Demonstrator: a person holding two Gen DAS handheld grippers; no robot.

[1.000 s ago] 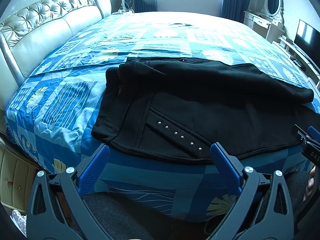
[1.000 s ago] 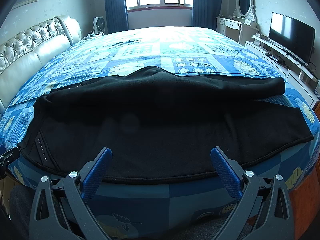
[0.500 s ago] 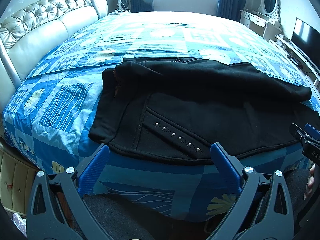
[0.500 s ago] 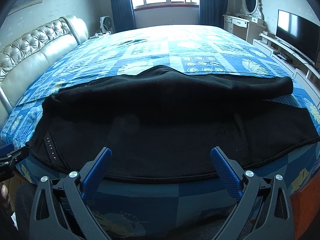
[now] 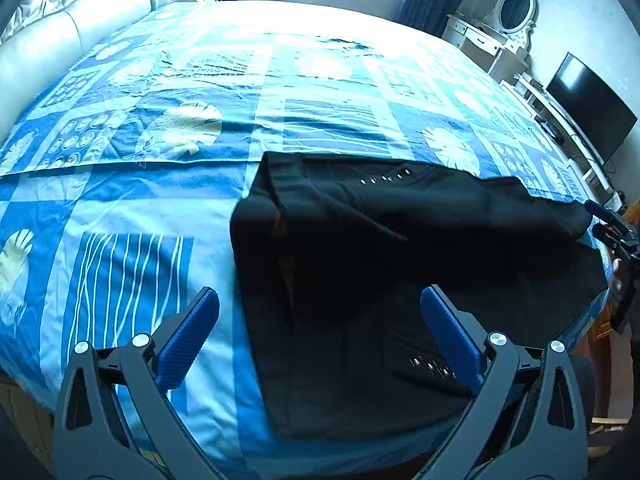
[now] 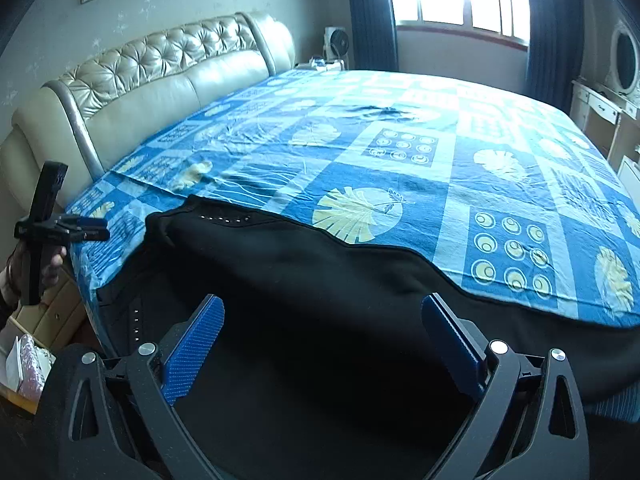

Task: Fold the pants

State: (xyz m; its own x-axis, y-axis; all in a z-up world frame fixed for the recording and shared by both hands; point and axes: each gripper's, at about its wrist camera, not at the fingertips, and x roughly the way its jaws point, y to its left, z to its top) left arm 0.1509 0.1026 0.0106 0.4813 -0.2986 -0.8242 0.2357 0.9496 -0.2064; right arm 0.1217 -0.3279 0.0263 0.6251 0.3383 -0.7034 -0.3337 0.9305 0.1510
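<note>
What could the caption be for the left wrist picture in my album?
Open left gripper hovering above black pants spread on a blue patterned bed cover.

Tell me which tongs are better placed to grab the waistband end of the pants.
Left, probably. The left tongs hang open right over the waistband end of the black pants, by the studded pocket. The right tongs, also open, sit over the plain leg fabric further along.

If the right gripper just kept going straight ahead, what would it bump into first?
Most likely the black pants, spread on the bed straight before the open right gripper; how far off is hard to judge.
</note>
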